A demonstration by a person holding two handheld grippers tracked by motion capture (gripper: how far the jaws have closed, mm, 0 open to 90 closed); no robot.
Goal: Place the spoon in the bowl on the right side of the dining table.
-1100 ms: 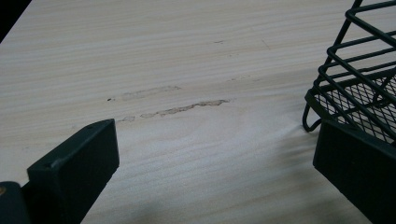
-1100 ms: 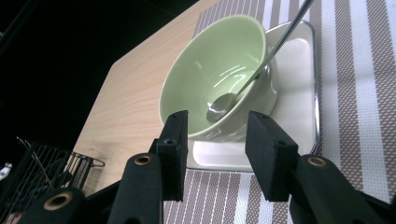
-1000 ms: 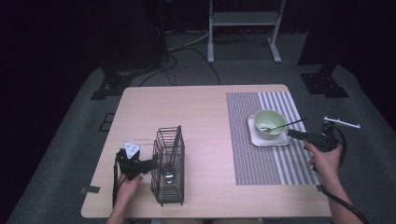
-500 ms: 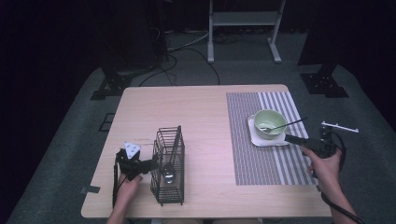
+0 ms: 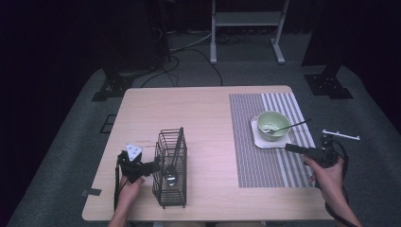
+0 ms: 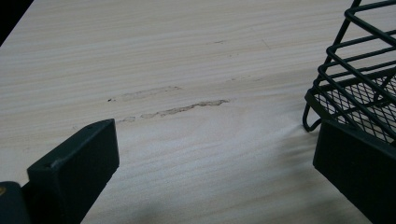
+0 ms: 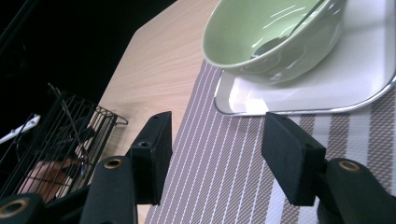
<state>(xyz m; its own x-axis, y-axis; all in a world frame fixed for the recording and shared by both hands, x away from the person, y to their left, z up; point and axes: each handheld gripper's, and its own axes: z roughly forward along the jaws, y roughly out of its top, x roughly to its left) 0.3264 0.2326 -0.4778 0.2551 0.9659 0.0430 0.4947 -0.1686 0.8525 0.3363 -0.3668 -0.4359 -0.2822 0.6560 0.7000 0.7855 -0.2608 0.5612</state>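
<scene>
You're holding the right gripper (image 5: 294, 148) with jaws apart, just short of the tray (image 5: 260, 139); the spoon (image 5: 288, 126) is lying in the bowl (image 5: 273, 126). Left gripper (image 5: 150, 166), also apart, is sitting beside the rack (image 5: 171, 168). Try approaching the spoon's handle low and square before closing.

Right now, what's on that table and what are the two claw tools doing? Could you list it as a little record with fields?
Table: light wood
Mat: striped placemat on the right part of the table
Bowl: green bowl on a white tray, a spoon resting in it
Rack: black wire basket holding a ladle-like utensil
Left gripper: open, one jaw against the wire basket's base
Right gripper: open, above the placemat, pointing toward the bowl, holding nothing
</scene>
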